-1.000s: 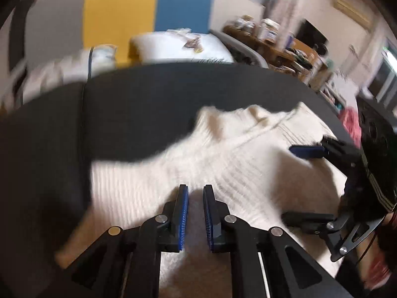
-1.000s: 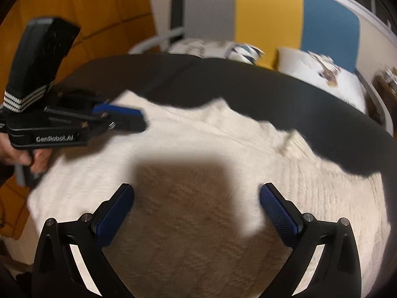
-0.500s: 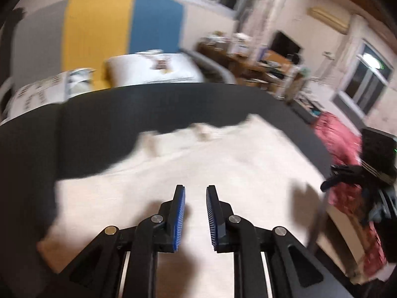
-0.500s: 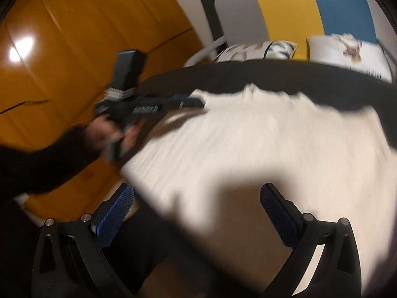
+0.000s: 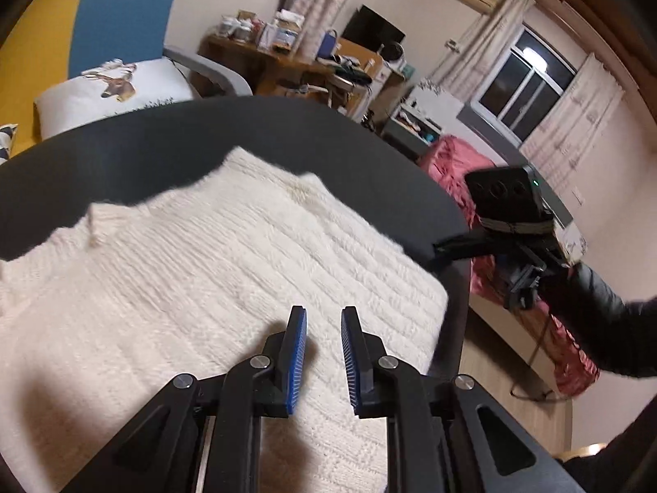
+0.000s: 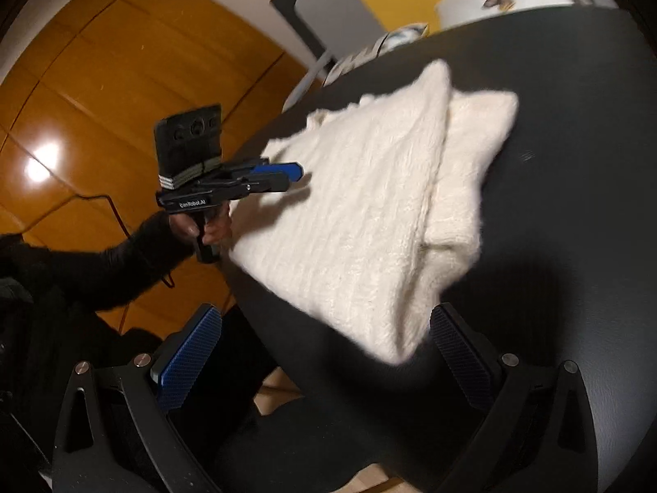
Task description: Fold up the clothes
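Observation:
A cream knitted sweater (image 5: 205,267) lies folded on the round dark table (image 5: 246,131). In the right wrist view the sweater (image 6: 361,205) shows a top layer over a lower one that sticks out to the right. My left gripper (image 5: 322,312) hovers over the sweater's near part, its blue pads close together with nothing between them. It also shows in the right wrist view as the left gripper (image 6: 287,174), at the sweater's left edge. My right gripper (image 6: 324,316) is open wide and empty, just off the sweater's near corner. The right gripper (image 5: 441,252) is beside the table's right rim.
A white pillow (image 5: 115,86) and a yellow and blue headboard (image 5: 82,20) lie behind the table. A cluttered wooden desk (image 5: 295,61) stands at the back, with red bedding (image 5: 460,164) to the right. An orange wooden wall (image 6: 102,82) is on the left. A dark sleeve (image 6: 102,263) reaches in.
Both grippers have drawn back from over the sweater. The right one has swung out past the table's edge, still open. The left view has turned to the right.

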### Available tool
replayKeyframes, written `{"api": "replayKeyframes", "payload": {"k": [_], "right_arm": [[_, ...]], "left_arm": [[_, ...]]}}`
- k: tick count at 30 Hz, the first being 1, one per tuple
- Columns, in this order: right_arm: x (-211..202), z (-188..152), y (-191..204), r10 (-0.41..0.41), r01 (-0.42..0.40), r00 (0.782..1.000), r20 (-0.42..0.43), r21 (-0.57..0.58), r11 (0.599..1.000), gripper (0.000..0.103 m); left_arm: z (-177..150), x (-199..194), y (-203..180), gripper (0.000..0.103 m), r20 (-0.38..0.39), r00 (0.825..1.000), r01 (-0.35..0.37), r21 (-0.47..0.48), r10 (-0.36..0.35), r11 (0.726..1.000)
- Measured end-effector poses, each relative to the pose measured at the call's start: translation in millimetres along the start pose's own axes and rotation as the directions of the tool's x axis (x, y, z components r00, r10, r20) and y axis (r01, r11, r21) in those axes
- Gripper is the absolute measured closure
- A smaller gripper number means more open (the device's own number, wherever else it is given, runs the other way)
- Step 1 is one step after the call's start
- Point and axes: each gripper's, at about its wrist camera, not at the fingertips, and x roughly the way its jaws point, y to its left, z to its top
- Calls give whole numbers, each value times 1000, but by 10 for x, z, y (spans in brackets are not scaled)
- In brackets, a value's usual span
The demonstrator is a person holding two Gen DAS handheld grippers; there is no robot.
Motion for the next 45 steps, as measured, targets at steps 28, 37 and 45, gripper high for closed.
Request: {"api": "replayKeyframes", "payload": {"k": [28, 37, 45], "right_arm": [[782, 156, 189, 285, -348, 802, -525, -24, 937, 2], [129, 143, 208, -5, -15, 975, -223, -90, 996, 1], [449, 294, 530, 66, -90, 990, -125, -203, 975, 1]], "left_arm": [[-60, 484, -185, 91, -176, 972, 172, 64, -158, 983], [814, 22, 383, 80, 15, 996, 83, 83, -85, 993], [1181, 558, 795, 71, -203, 977, 87, 120, -62, 989]]}}
